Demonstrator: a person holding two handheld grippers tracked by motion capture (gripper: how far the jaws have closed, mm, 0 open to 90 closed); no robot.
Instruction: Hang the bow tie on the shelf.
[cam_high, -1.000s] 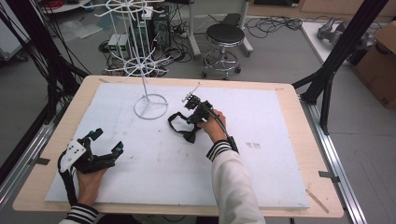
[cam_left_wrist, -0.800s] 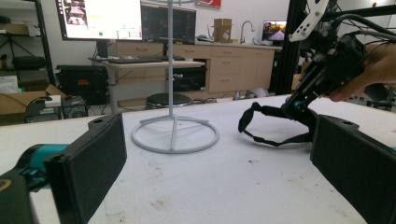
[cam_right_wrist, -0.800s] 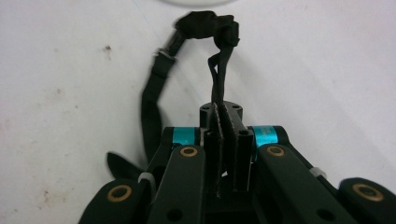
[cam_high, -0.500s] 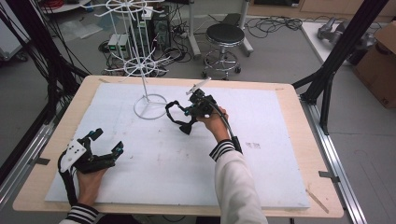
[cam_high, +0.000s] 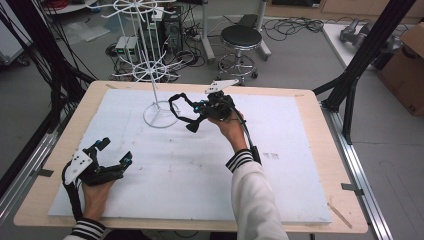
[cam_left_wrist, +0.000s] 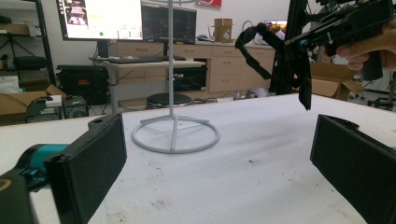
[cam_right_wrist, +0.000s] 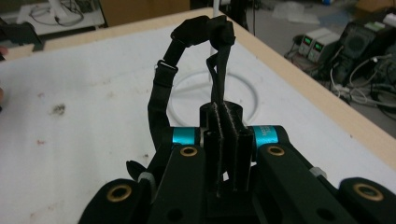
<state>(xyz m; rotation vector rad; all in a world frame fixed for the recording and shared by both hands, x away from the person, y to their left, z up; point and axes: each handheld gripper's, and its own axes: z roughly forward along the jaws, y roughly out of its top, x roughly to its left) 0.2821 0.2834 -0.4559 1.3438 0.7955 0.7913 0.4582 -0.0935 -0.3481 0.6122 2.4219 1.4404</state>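
One strap (cam_right_wrist: 219, 88) end hidden (tongs (cam_right_wrist: 227, 154)).

Wire stand (cam_high: 159, 80) on the far-left part of the table (cam_high: 300, 100), strap (cam_high: 182, 109) in the right gripper (cam_high: 200, 111) held above the table just right of the stand's base, left gripper (cam_high: 107, 159) resting near the front-left corner, well apart, stool (cam_high: 241, 42) behind the table.

The white wire stand (cam_high: 159, 107) rises at the bench's (cam_high: 300, 150) far left, blocking passage there. The bench's middle and right lie open.
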